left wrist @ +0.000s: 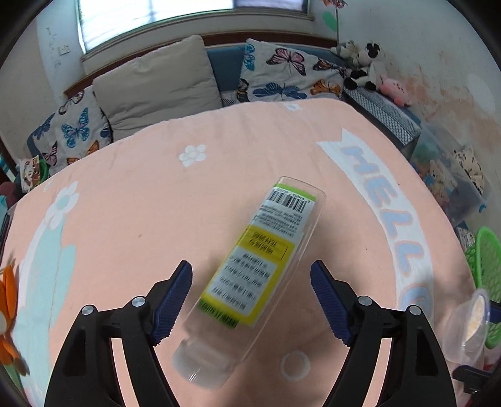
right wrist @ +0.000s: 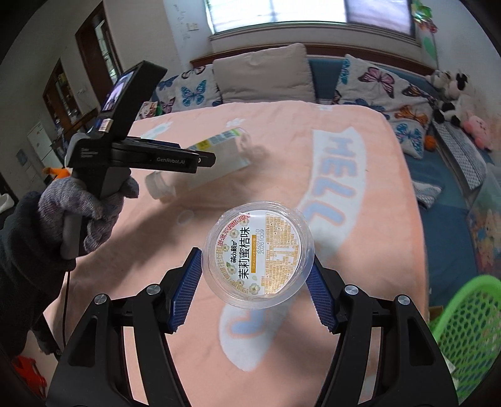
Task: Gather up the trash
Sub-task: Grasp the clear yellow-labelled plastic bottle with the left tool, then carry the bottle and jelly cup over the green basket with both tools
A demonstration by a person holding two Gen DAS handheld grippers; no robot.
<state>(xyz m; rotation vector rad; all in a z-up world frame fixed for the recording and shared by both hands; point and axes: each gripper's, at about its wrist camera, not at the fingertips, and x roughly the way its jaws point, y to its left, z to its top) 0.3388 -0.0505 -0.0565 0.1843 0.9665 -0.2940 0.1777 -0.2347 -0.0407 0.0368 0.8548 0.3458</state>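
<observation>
Daylight pours in from the window (left wrist: 191,18) at 12 o'clock in both views, its panes blown out to white. The pink blanket (left wrist: 156,203) is evenly and softly lit. The clear bottle (left wrist: 250,272) is smeared by motion blur, worst at its cap toward 6 o'clock, and throws a soft shadow to its left; its label stays half legible. In the right wrist view the plastic cup (right wrist: 258,255) is sharp, with faint glare on its rim. Fisheye bending curves the walls, and black vignette fills every corner.
</observation>
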